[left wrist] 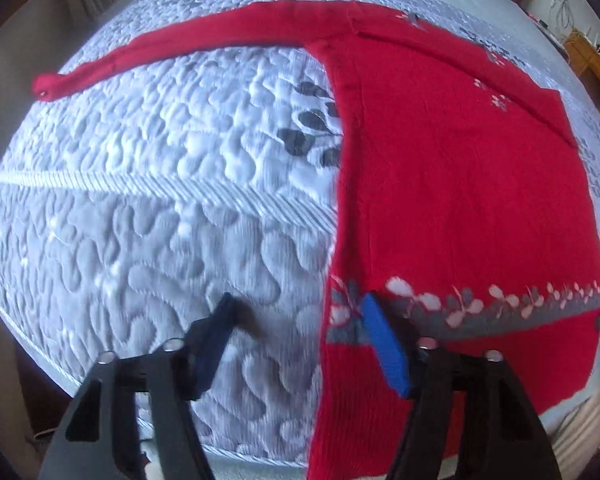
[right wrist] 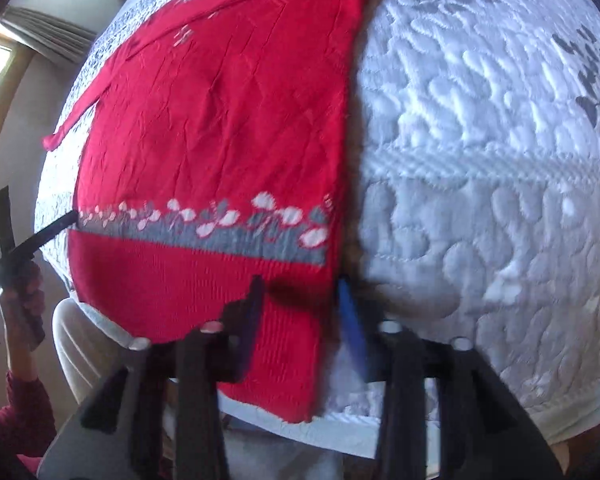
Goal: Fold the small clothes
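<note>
A red knit sweater (left wrist: 460, 184) with a grey band of pale leaves near its hem lies flat on the quilted bed (left wrist: 160, 200). One sleeve (left wrist: 172, 48) stretches out far to the left; a second strip of red cloth lies slanted across the upper body. My left gripper (left wrist: 300, 316) hovers open over the sweater's left side edge, one finger above the bedding, the other above the leaf band. My right gripper (right wrist: 300, 292) hovers over the sweater's (right wrist: 220, 128) right hem corner. Its fingers stand apart, with the red ribbed edge below the gap.
The right wrist view shows the left gripper (right wrist: 32, 218) at the far left, held by a hand in a dark red sleeve. The bed's front edge (right wrist: 320, 424) runs close under both grippers. Curtains and a wooden shelf stand beyond the bed.
</note>
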